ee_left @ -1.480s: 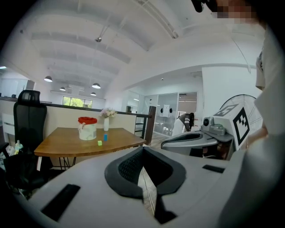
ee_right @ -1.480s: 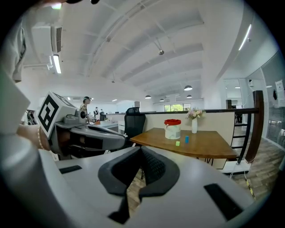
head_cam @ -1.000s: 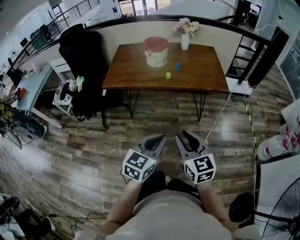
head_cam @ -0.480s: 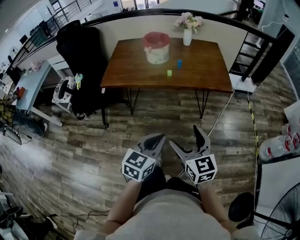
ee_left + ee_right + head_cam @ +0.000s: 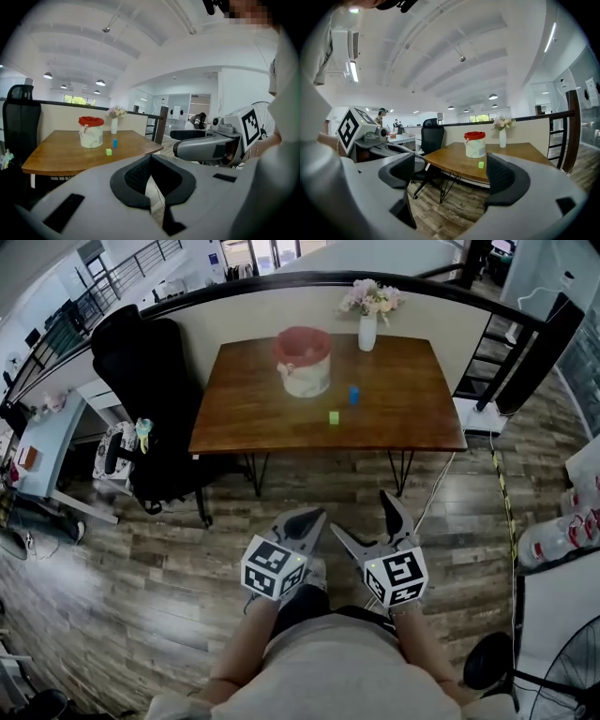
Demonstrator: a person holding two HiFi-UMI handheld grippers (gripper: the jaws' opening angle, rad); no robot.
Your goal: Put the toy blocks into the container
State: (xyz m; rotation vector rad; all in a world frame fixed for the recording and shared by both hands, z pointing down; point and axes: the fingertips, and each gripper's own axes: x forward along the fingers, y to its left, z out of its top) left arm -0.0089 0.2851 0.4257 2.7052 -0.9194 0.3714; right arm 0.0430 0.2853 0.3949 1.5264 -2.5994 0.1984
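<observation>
Our right tool [image 5: 361, 514] has just been spreading its jaws. They now stand wide apart with nothing between them. Our left tool [image 5: 314, 517] is clenched, its jaws pressed together on nothing. Over the past second the bench [image 5: 253, 399] has drawn nearer in the head view, yet both tools hang over the wooden floor [image 5: 141, 559], well short of its front edge.

On the bench the green block [image 5: 334, 417] lies near the middle, with the blue block [image 5: 353, 395] just beyond it. Both rest outside the container [image 5: 305, 381], white with a red rim, which stands further back to their left.

We judge this to be the approach. No block is in yet, and the opened right tool looks readied for the green one, the nearer.
</observation>
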